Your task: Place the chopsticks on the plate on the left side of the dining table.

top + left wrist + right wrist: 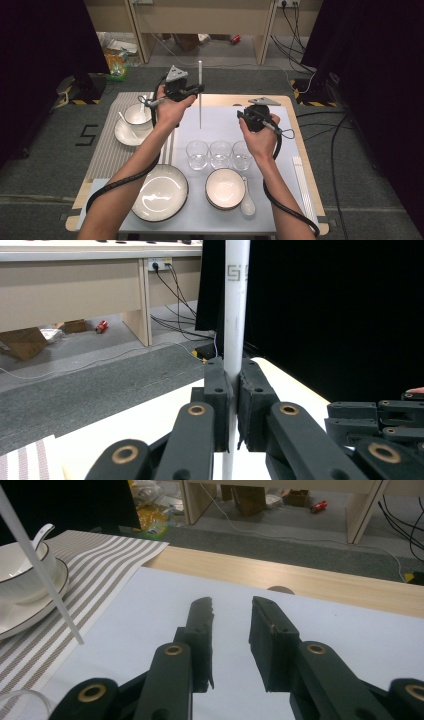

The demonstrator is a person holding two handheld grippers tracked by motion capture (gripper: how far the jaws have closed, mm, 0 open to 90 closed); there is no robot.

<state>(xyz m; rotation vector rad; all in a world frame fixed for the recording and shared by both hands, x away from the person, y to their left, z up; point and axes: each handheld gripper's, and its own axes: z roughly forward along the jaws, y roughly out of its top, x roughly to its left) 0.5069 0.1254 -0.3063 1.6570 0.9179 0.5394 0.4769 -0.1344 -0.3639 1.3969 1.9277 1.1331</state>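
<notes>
Left gripper (234, 405) clamped on a thin white rod (235, 315), upright, raised above the far part of the pale mat (220, 117). Right gripper (232, 630) with jaws parted, nothing between, low over the same mat. Nearer: three glasses (219, 154) in a row, then bowl (225, 187) with spoon (247, 200).

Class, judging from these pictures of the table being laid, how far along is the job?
Done: bowls, plates, spoons and three glasses are set out. In hand: the left gripper clamps one white chopstick upright above the table; the right gripper is open, holding nothing. Left: the chopstick still has to be laid down.
</notes>
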